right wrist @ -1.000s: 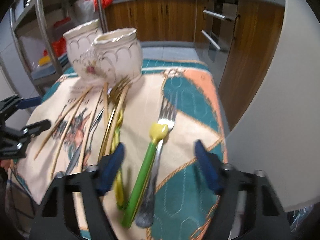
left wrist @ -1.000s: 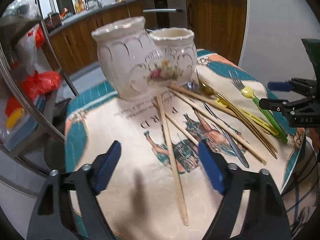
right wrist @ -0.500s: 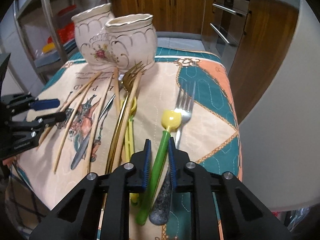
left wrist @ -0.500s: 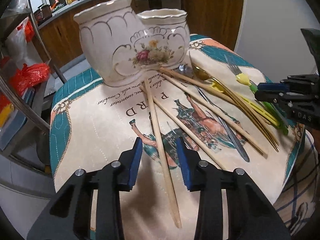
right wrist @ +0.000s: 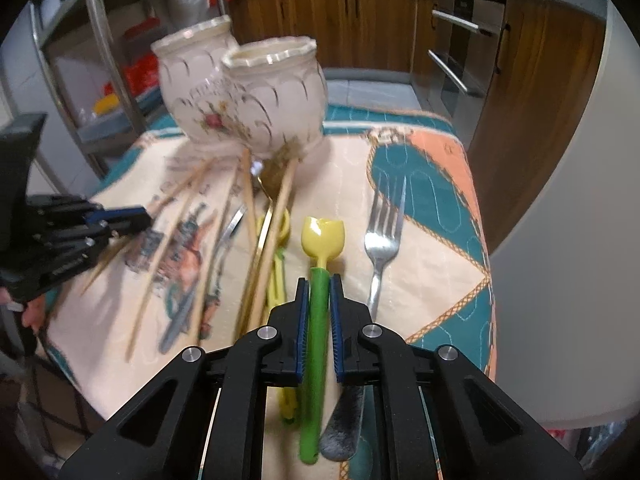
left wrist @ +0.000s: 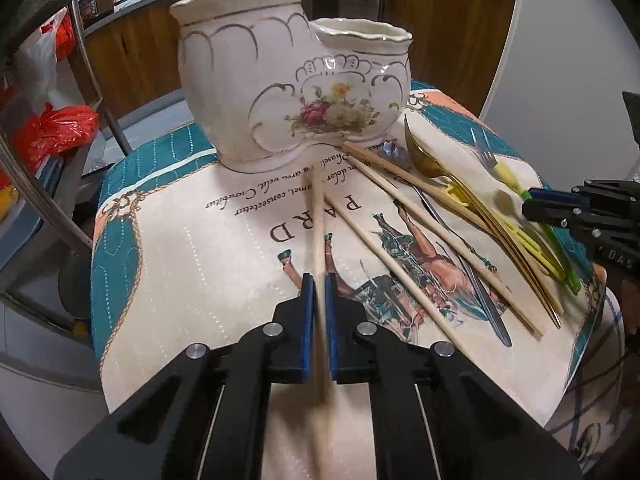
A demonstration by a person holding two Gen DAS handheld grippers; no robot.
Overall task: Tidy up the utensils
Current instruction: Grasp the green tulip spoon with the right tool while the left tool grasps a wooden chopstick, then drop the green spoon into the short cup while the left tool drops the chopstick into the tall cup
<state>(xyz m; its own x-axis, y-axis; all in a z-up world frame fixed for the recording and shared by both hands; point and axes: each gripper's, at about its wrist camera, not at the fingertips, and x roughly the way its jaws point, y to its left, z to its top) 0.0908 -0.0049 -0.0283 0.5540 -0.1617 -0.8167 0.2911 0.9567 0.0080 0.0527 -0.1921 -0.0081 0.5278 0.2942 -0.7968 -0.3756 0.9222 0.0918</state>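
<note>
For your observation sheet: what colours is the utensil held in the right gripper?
Green handle, yellow head; clearest in the right wrist view.

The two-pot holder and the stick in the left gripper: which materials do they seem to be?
Two-pot holder: likely glazed ceramic, glossy cream with gilt lines and painted flowers. Stick in the left gripper: apparently bare wood or bamboo, pale, matte.

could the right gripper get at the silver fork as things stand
Probably not right now: the right gripper is shut on the green-handled utensil, so it has no free jaws. The silver fork lies uncovered just to its right on the cloth, with nothing blocking it.
</note>
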